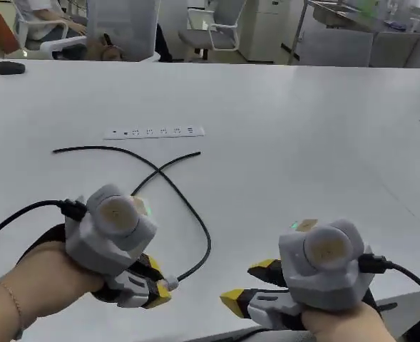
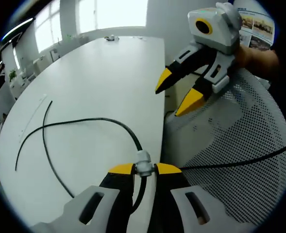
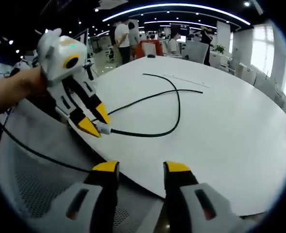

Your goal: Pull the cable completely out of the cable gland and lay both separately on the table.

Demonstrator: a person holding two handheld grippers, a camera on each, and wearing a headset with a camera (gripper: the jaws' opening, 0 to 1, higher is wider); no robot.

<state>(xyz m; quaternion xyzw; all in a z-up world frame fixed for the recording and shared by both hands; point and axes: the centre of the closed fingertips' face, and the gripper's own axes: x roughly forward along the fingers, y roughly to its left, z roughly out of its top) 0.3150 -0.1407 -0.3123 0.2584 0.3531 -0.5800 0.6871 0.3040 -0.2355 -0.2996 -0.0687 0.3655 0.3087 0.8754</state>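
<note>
Black cable [image 1: 208, 242] lies looped on the white table [image 1: 302, 142], left of centre. At lower left, the left gripper [image 1: 160, 288] is closed on what seems a small pale gland [image 2: 143, 164] at the cable's end. At lower right, the right gripper [image 1: 247, 283] stands wide apart, holding nothing.

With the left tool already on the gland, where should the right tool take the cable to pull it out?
Probably grip the black cable on the straight stretch just past the cable gland, right tool coming from the table edge, jaws across it; farther on it loops and would only slacken.
</note>
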